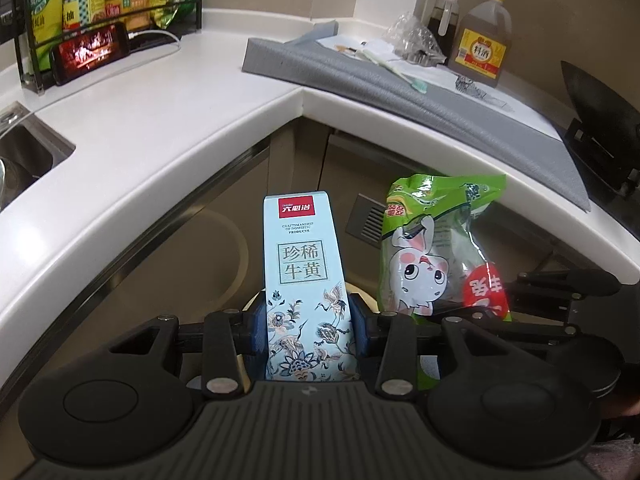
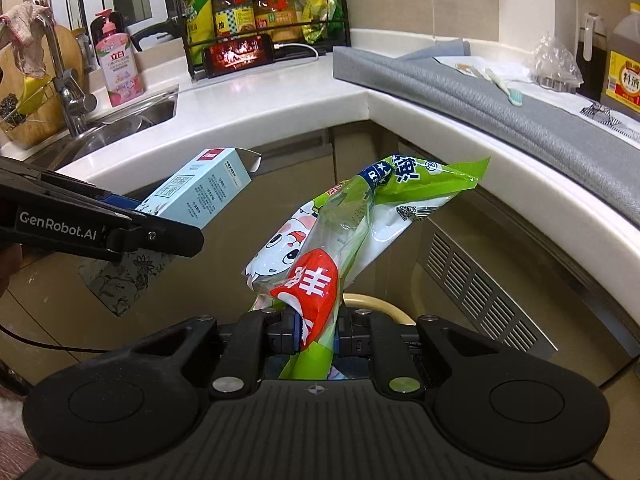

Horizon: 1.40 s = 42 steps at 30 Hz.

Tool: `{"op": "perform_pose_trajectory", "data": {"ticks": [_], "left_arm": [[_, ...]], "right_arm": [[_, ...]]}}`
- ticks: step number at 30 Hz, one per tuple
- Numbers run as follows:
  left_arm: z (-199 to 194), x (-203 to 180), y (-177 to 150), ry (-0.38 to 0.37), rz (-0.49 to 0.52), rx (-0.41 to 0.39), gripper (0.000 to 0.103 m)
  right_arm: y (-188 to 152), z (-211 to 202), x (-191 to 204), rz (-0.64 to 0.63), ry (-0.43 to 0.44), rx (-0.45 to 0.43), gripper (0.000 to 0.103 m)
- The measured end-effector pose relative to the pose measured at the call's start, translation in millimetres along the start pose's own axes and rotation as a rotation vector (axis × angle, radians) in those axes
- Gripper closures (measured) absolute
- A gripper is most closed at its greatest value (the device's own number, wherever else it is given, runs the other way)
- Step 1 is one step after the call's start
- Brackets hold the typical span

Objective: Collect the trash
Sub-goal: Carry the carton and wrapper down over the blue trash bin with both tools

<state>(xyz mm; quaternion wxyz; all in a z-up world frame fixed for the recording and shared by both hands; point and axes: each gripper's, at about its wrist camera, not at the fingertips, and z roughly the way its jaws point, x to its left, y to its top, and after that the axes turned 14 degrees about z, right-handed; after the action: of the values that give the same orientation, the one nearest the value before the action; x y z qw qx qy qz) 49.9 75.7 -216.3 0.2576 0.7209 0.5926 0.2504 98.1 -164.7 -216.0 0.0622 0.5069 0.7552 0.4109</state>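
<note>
— Kitchen corner, white desk [image 1: 168, 120] curving round; what is each gripper doing?
— Left gripper [image 1: 310, 334] is partly closed, its blue pads clamped on the lower end of a pale blue carton [image 1: 306, 276]. Its long axis runs straight ahead of the gripper, away from the camera, red label at the far end.
— And the other one?
— Right gripper [image 2: 318, 334] is pinched nearly shut on a green snack bag [image 2: 352, 240]. The bag stretches forward and tilts right, its crumpled top beside the desk edge, just right of the carton.
</note>
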Motion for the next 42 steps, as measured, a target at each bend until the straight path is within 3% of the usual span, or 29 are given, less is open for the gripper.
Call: {"op": "perform_pose_trajectory", "data": {"ticks": [18,42], "left_arm": [[34,10,-5,-0.012,-0.033,0.079,0.058],[108,6,-4,-0.066,-0.018,0.233,0.058]], "right_arm": [[-7,27,-7,0.013,-0.032,0.094,0.088],[-10,91,-34,0.101,-0.077,0.218,0.088]]}}
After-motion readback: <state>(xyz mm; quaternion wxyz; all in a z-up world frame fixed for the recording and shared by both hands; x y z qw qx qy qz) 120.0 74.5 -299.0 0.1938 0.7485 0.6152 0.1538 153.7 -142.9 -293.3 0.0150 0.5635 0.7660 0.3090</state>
